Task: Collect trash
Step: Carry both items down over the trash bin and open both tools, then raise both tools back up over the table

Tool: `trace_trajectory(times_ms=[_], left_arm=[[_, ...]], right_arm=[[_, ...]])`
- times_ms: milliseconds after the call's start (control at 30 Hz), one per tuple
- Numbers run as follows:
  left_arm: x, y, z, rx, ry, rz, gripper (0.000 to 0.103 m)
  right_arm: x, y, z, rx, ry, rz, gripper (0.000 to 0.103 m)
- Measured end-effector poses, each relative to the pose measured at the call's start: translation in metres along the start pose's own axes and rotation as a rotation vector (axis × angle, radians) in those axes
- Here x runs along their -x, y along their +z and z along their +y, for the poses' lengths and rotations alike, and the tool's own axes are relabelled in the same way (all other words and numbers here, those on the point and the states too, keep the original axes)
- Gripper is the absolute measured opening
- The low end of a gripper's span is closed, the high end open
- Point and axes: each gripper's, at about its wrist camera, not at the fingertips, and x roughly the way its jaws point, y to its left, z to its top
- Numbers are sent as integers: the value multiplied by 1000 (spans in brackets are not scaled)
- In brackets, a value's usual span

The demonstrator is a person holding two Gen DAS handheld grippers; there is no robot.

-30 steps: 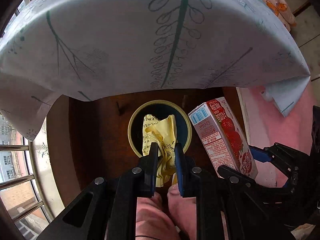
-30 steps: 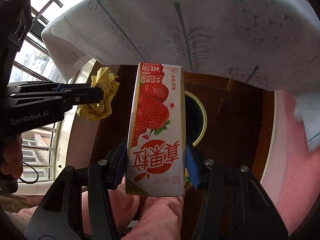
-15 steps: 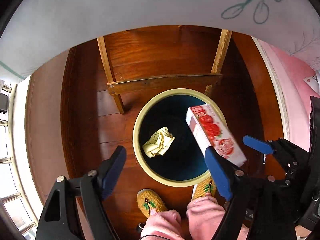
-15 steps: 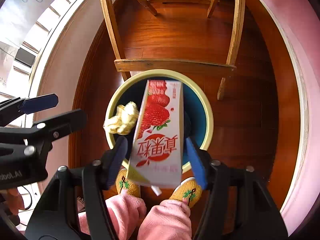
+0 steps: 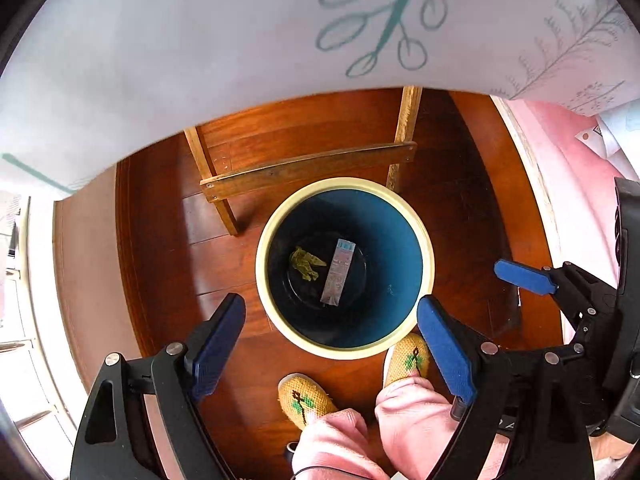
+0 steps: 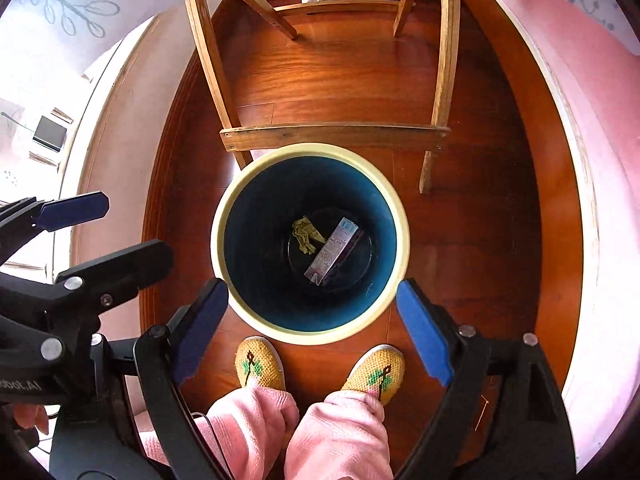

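Left wrist view, bottom of the frame: the left gripper hangs with its blue fingers spread wide and nothing between them, above pink trouser legs and yellow knitted slippers. At the right edge the right gripper is likewise released; the right wrist view shows its fingers parted and empty.

Beyond the slippers, in the middle of the frame, stands the bin, cream-rimmed and blue inside, on the dark wooden floor. Both pieces of trash lie on its bottom: the crumpled yellow wrapper to the left, and the drink carton just beside it, lying flat.

Farther up are the wooden legs and crossbar of a chair, and across the top of the frame hangs a white cloth printed with teal leaves.

The drop step looks done for these two items. Next, both grippers would need to lift away from the bin and look for any remaining trash, which is not visible here.

Print on the carton is too small to read; in the right wrist view, mirrored lettering on the left gripper's body is partly cut off.
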Motion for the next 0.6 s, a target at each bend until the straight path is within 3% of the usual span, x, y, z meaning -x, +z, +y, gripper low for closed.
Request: trace_trajectory(times_ms=[233, 300, 600], left_arm=[[80, 4, -2, 36, 40, -13, 80], [109, 6, 0, 43, 58, -22, 72], [246, 22, 6, 52, 20, -84, 71]], right_arm=[[69, 4, 9, -30, -7, 26, 85], [96, 5, 13, -33, -1, 17, 85], [247, 26, 48, -11, 44, -111, 85]])
